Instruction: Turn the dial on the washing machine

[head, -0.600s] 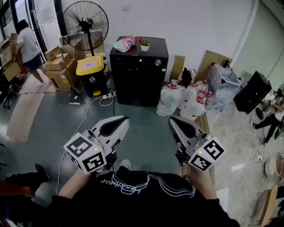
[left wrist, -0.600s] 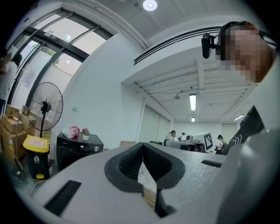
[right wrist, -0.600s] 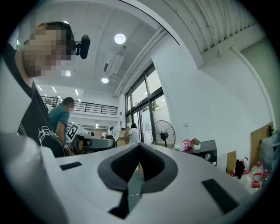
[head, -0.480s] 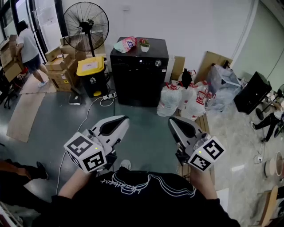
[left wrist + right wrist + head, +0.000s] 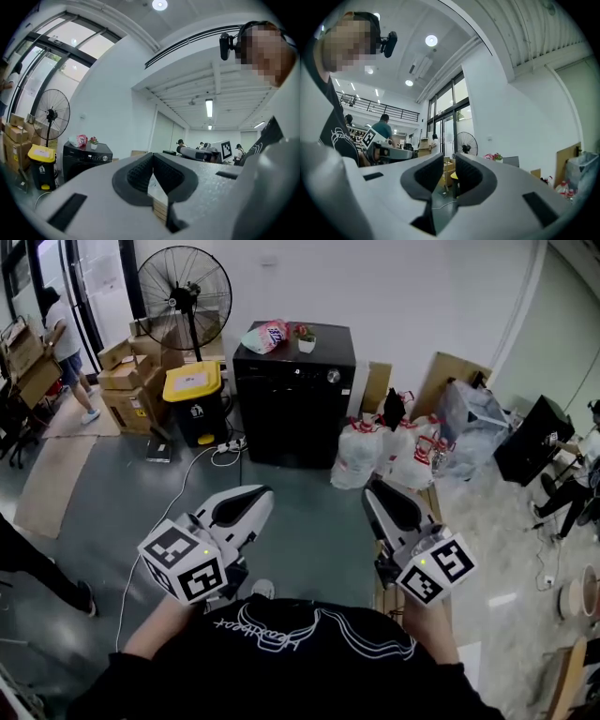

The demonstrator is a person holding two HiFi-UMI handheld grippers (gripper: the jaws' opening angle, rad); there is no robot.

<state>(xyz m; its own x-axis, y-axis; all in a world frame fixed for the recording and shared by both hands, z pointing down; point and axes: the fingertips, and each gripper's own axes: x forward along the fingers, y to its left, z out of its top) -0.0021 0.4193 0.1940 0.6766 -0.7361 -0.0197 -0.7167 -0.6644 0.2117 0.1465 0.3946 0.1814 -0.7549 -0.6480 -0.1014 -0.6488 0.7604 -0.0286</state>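
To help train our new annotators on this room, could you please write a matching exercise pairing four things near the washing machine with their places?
Things:
1. fan
2. yellow-lidded bin
3. potted plant
4. white bags

Places, as the head view shows them:
A. on top of the washing machine
B. on the floor, right of the washing machine
C. on the floor, just left of the washing machine
D. standing behind the yellow-lidded bin, by the back wall

Pairs: 1-D; 2-C; 3-A; 4-B

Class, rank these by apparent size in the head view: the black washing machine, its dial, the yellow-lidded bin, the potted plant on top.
1. washing machine
2. yellow-lidded bin
3. potted plant
4. dial, clearly the smallest
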